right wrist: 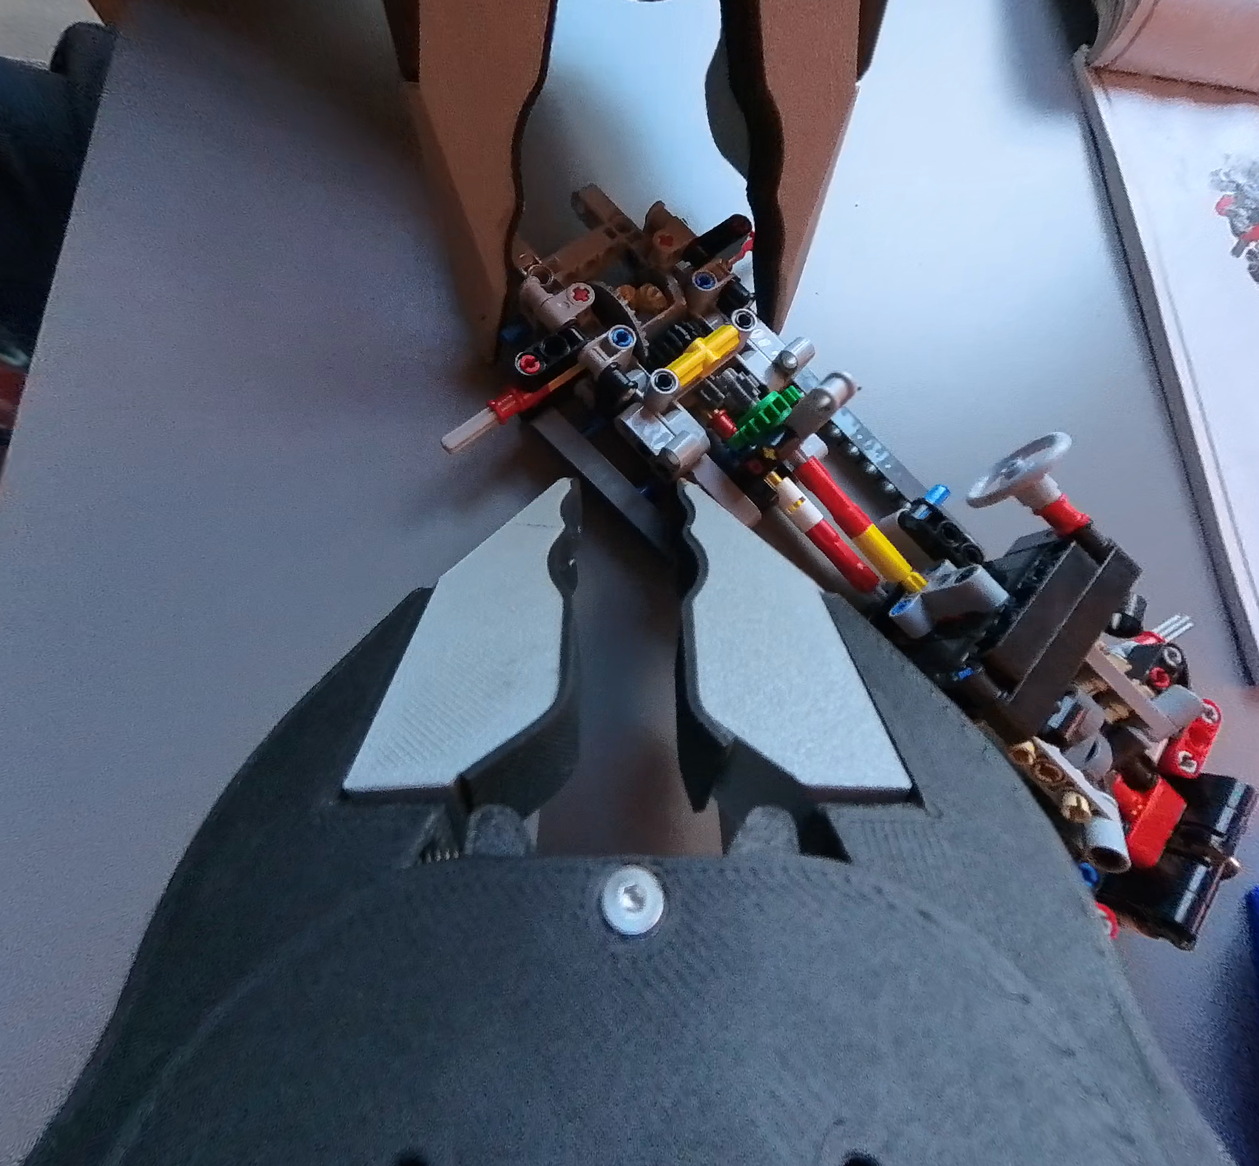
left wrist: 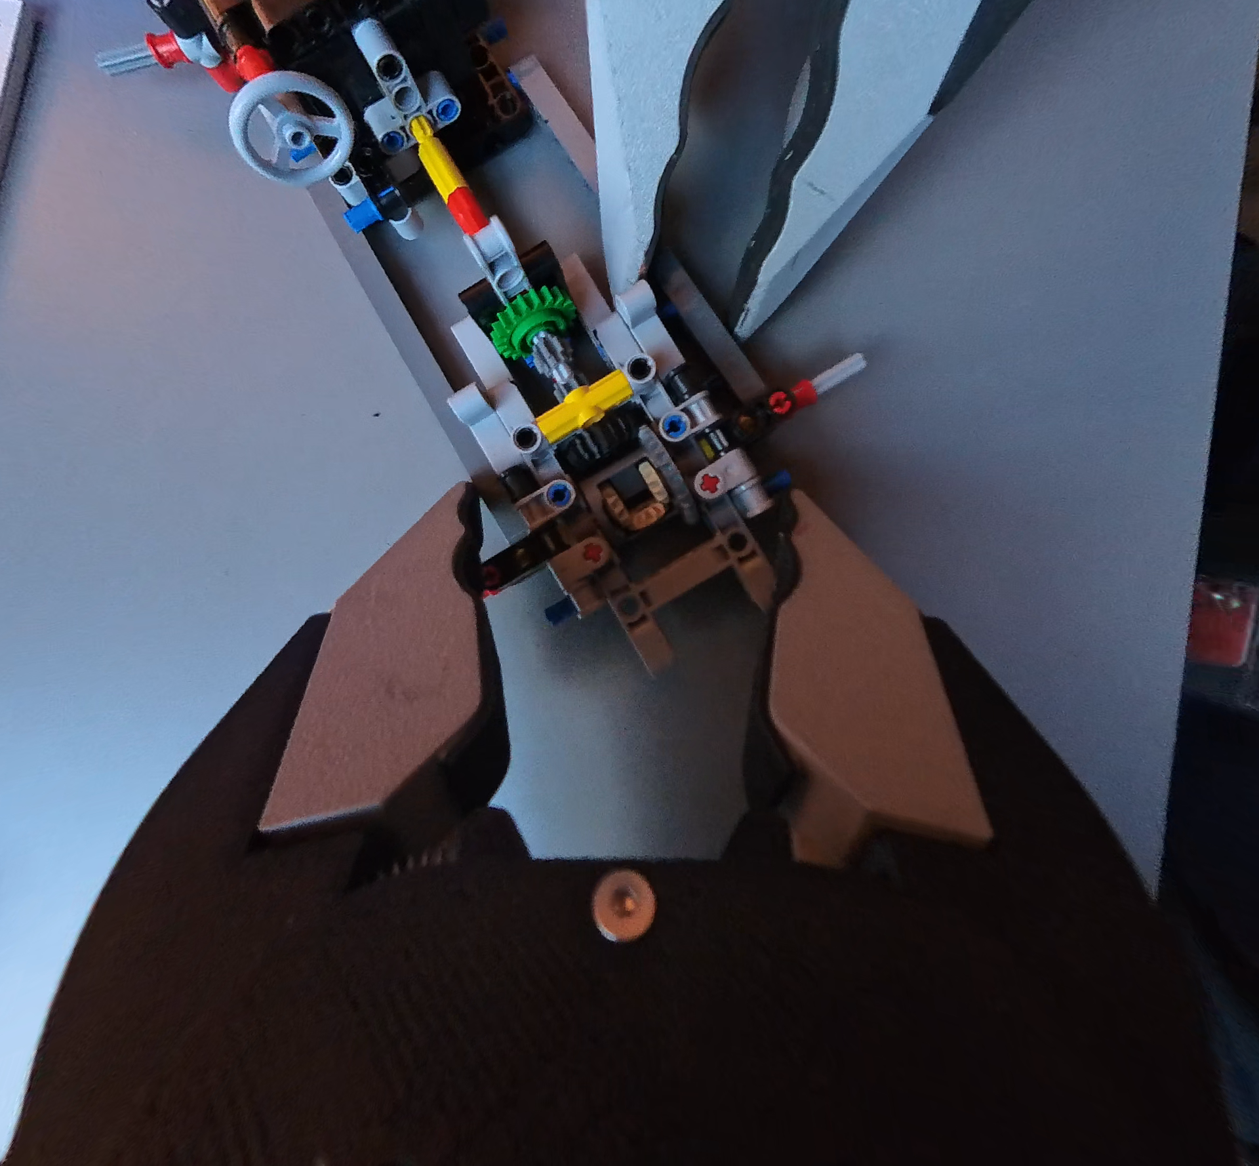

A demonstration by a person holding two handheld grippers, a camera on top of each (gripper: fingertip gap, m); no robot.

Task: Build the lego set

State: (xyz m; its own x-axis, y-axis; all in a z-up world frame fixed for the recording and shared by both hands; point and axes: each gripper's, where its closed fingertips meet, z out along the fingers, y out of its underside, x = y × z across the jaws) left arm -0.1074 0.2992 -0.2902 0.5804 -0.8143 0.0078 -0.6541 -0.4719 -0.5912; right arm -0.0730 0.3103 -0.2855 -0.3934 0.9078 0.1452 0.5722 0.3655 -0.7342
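A long chassis built of plastic bricks, grey, black and red point(right wrist: 681, 425), lies on the pale grey table point(left wrist: 170, 384). The landmark is its green toothed gear point(left wrist: 528, 329).

The left gripper with brown fingers point(left wrist: 630, 506) stands spread wide around the chassis end beyond the gear. Both its pads press the sides of the grey frame there.

The right gripper with pale grey fingers point(right wrist: 627, 506) is nearly closed. It pinches the dark grey long side beam point(right wrist: 599, 486) just beside the gear.

A white axle with a red bush point(left wrist: 841, 370) sticks out sideways near the gear, between both grippers. On the gear's other side run a yellow and red shaft point(left wrist: 443, 172) and then a grey steering wheel point(left wrist: 291, 128).

A printed booklet point(right wrist: 1192, 247) lies well apart from the gear and is cut off by the edge. The far chassis end is partly covered by the right gripper's body. A red thing at the dark edge of the left wrist view is too blurred to tell.
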